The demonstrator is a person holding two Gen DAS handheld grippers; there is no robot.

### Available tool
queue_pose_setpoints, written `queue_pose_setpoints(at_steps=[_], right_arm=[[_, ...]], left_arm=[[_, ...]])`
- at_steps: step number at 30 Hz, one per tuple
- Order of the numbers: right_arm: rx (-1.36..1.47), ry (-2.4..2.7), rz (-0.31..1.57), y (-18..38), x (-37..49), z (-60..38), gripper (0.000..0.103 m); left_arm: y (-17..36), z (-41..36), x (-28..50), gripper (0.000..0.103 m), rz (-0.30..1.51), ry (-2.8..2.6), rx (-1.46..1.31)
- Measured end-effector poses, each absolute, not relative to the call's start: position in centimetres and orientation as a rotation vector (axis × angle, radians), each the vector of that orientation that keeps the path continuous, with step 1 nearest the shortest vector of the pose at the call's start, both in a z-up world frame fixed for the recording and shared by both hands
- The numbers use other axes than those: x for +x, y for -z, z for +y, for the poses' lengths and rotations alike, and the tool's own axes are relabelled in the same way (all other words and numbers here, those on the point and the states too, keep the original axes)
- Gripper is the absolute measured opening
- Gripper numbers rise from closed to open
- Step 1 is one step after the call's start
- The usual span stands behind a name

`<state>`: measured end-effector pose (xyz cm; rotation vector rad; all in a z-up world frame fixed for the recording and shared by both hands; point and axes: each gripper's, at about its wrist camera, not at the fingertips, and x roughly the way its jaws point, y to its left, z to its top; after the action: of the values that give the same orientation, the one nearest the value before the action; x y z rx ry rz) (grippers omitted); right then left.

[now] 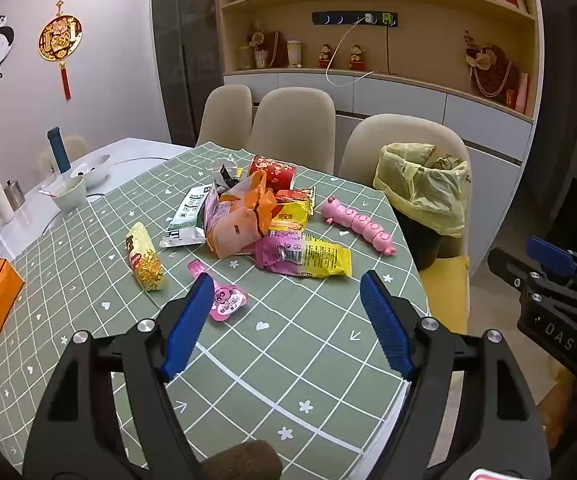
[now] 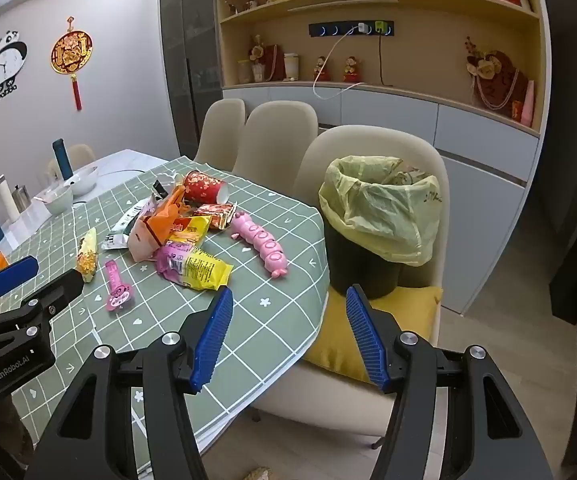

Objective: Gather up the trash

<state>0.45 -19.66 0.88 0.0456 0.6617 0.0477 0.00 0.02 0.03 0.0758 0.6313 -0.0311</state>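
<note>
Both tools (image 1: 286, 288) (image 2: 288, 300) gape — bin (image 2: 372, 216) beside table edge.

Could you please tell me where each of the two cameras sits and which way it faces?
Left wrist: on the left gripper, above the tablecloth, facing the wrapper pile; its open jaws show, the right gripper at the edge.
Right wrist: on the right gripper, over the table's edge, facing the lined bin; its open jaws show.
Shared: pile, bin, pink toy.

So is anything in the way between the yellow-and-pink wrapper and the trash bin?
Nothing blocks it. The yellow-and-pink wrapper lies on the tablecloth; the pink caterpillar toy lies partway toward the trash bin, low enough to lift over. The bin's mouth is open.
</note>
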Motion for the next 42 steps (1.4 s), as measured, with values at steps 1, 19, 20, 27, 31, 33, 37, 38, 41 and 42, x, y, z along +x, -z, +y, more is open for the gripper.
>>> queue_pose_setpoints(at_steps=[1, 19, 20, 27, 31, 33, 37, 38, 41, 42], right_arm=[[0.045, -0.046, 0.66, -0.91, 0.46, -19.73, 0.056], [0.046, -0.05, 0.646, -0.99, 0.28, -19.68, 0.056], [0.045, -0.049, 0.646, -1.0, 0.29, -19.74, 0.056], [0.044, -0.053, 0.649, -0.79, 0.56, -19.5, 0.056], [0.041, -0.056, 0.649, -0.65, 0.64, -19.3, 0.056], [0.039, -0.057, 0.649, -0.57, 0.71, -19.21, 0.056], [0.04, -0.056, 0.649, -0.58, 0.72, -19.26, 0.056], [0.04, -0.057, 0.649, -0.59, 0.72, -19.28, 0.056], [0.037, -0.057, 0.646, -0.54, 0.7, -19.2, 0.056], [0.037, -0.056, 0.646, -0.53, 0.73, -19.27, 0.056]], left_arm=[[-0.05, -0.03, -0.03, 0.072, 0.629, 0.032, 0.076], [0.13, 0.3, -0.19, 0.072, 0.637, 0.019, 0.056], [0.14, 0.32, -0.19, 0.072, 0.638, 0.019, 0.055], [0.12, 0.5, -0.13, 0.072, 0.644, 0.018, 0.05], [0.13, 0.52, -0.14, 0.072, 0.645, 0.018, 0.049], [0.14, 0.52, -0.13, 0.072, 0.645, 0.018, 0.05], [0.15, 0.53, -0.14, 0.072, 0.644, 0.018, 0.05], [0.15, 0.53, -0.14, 0.072, 0.644, 0.018, 0.049], [0.23, 0.48, -0.15, 0.072, 0.646, 0.016, 0.047], [0.27, 0.47, -0.15, 0.072, 0.646, 0.015, 0.047]])
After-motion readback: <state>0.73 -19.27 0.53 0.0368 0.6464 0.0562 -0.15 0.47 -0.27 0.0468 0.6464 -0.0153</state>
